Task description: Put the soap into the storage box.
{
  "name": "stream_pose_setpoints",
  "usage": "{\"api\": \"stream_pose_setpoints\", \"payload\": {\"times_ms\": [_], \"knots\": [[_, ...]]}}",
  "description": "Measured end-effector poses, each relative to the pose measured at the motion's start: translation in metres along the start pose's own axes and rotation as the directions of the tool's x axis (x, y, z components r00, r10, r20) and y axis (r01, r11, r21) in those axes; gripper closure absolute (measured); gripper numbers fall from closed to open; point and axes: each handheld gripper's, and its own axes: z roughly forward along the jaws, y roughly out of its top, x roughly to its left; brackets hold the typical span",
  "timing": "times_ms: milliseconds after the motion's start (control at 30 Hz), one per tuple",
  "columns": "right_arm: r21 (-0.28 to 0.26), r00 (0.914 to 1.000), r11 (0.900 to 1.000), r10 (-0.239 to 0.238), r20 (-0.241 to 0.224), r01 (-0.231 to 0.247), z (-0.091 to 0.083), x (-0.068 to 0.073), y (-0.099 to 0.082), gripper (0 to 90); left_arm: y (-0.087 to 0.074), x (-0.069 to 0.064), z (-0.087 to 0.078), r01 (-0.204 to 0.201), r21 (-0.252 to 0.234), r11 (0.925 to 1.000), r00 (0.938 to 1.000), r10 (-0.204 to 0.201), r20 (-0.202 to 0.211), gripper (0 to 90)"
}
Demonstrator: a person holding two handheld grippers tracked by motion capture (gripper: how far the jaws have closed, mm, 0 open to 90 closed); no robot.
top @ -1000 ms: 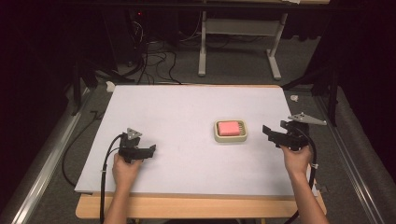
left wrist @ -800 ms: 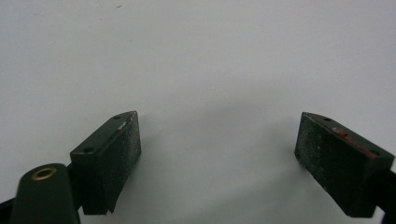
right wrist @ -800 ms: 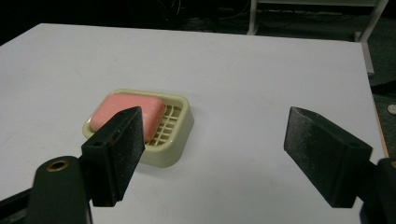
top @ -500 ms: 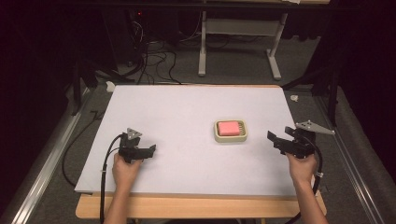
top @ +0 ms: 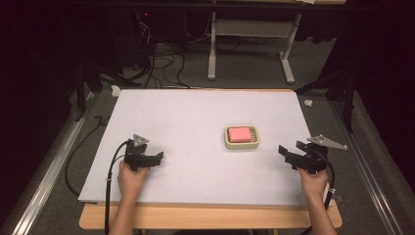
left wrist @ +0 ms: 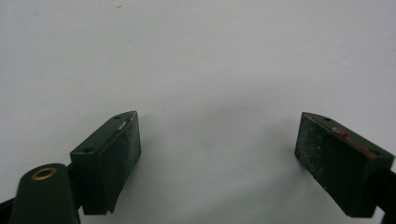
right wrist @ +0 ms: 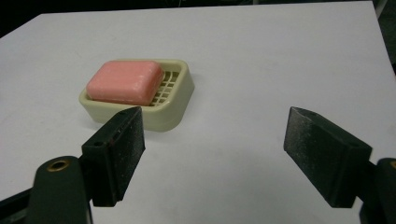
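Tabletop (top: 195,117), one, white, centre of frame. Soap dish (top: 242,137), one, cream, slotted, right of centre, long axis across the frame. Soap bar (top: 240,133), one, pink, lying in the dish toward its left end. Right tool (top: 292,155), jaws spread, empty, lower right; the dish lies up and left of it, the nearer of the two. Left tool (top: 152,159), jaws spread, empty, lower left, well apart from the dish.

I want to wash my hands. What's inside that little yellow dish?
A pink soap bar lies in the cream dish, on its slatted grid. The grid shows beside the bar; what's under the bar is covered.
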Motion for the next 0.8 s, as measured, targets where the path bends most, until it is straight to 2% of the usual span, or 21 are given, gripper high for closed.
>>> {"api": "stream_pose_setpoints", "payload": {"times_ms": [400,733,800], "knots": [[0.023,0.9999,0.9996,0.015,0.0,-0.015,0.008,-0.001,-0.013,21.2,0.0,0.0,0.0,0.0,0.0,1.0,1.0,0.0,0.0,14.8],[0.061,0.9999,0.9981,0.003,0.016,-0.004,0.019,0.003,-0.021,21.3,0.0,0.0,0.0,0.001,0.0,1.0,1.0,-0.001,0.0,14.8],[0.071,0.9997,0.9974,-0.011,0.022,0.009,0.022,0.004,-0.022,21.4,0.0,0.0,0.0,0.0,0.0,1.0,1.0,0.0,0.0,14.9]]}}
